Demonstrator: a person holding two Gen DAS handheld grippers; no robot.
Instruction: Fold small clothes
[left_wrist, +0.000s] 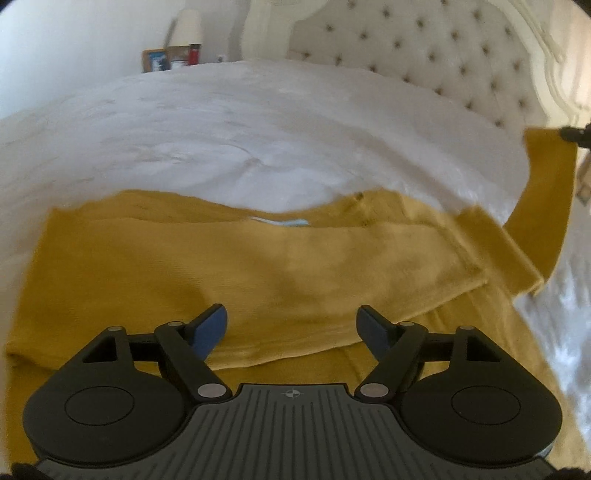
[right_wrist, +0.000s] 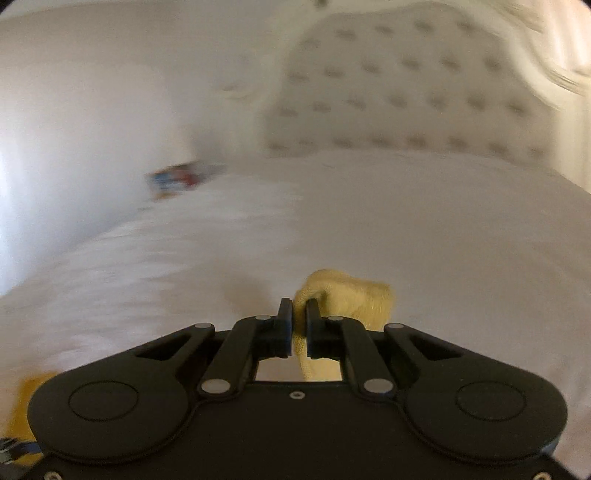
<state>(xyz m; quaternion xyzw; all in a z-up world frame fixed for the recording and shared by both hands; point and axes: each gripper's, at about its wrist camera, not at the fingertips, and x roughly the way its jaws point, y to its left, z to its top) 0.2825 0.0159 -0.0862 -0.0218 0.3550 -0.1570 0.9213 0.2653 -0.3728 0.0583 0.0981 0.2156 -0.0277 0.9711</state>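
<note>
A mustard-yellow knit garment (left_wrist: 258, 266) lies spread on the white bedcover (left_wrist: 240, 140), with one sleeve folded across its body. My left gripper (left_wrist: 291, 325) hovers low over the garment's near part, open, with nothing between its blue-padded fingers (left_wrist: 212, 328). The other sleeve (left_wrist: 539, 206) rises off the bed at the right edge of the left wrist view, up to the tip of my right gripper (left_wrist: 576, 133). In the right wrist view, my right gripper (right_wrist: 299, 314) is shut on the sleeve's yellow cuff (right_wrist: 351, 295), held above the bed.
A tufted cream headboard (left_wrist: 424, 51) stands at the far end of the bed. Behind the bed's far left corner sit a lamp (left_wrist: 186, 26), picture frames (left_wrist: 155, 59) and a red bottle (left_wrist: 194, 53). White wall fills the left.
</note>
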